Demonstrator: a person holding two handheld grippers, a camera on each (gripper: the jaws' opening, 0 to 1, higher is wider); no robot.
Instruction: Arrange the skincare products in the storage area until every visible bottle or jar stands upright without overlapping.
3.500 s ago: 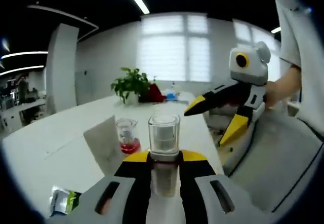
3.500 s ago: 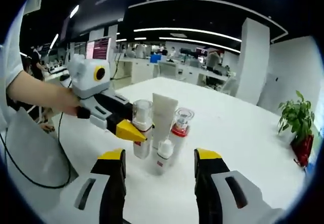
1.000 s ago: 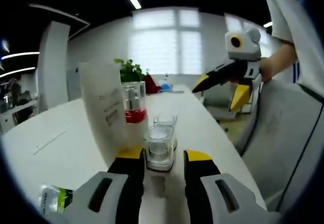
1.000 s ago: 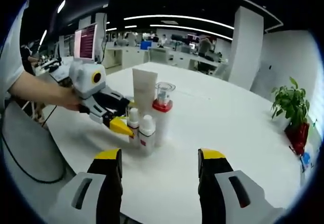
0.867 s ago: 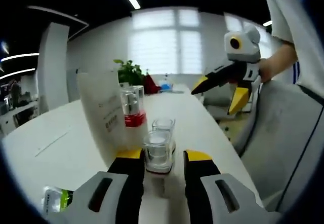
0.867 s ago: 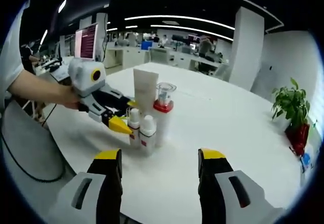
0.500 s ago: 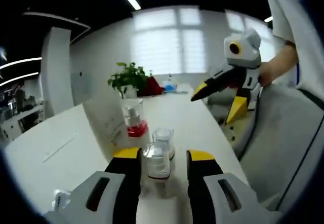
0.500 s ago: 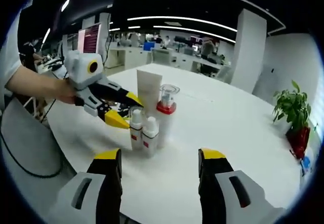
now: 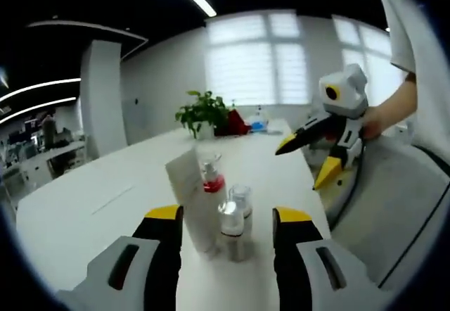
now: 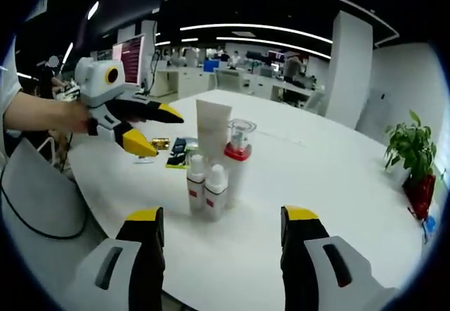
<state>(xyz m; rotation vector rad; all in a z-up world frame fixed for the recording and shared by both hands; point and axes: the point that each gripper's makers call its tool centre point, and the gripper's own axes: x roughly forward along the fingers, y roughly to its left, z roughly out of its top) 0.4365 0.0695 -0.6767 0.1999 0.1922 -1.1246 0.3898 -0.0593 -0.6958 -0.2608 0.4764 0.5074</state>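
1. The left gripper (image 9: 226, 221) stands with its jaws apart and nothing between them; the cluster of products sits just ahead of its tips, on the white table (image 9: 84, 212).
2. The right gripper (image 10: 222, 223) is likewise spread wide and empty, with the same cluster ahead of it and a little toward its left jaw.
3. The cluster: a tall white tube (image 10: 213, 131), a clear pump bottle (image 10: 239, 157) with a red collar, and two small white bottles (image 10: 207, 190) side by side — all appear upright and packed close, some seemingly touching.
4. Beyond the left gripper's position in the right gripper view, flat sachets (image 10: 181, 150) lie on the table, well apart from the cluster.
5. Judgement: the standing-up looks largely done, so the step in hand is checking and backing clear.
6. To do it well, keep both pairs of jaws wide and draw straight back along their own line — a sideways swing could clip the small bottles, which look easy to topple.
7. If spacing needs fixing, nudge one bottle low on its body, not at the cap.
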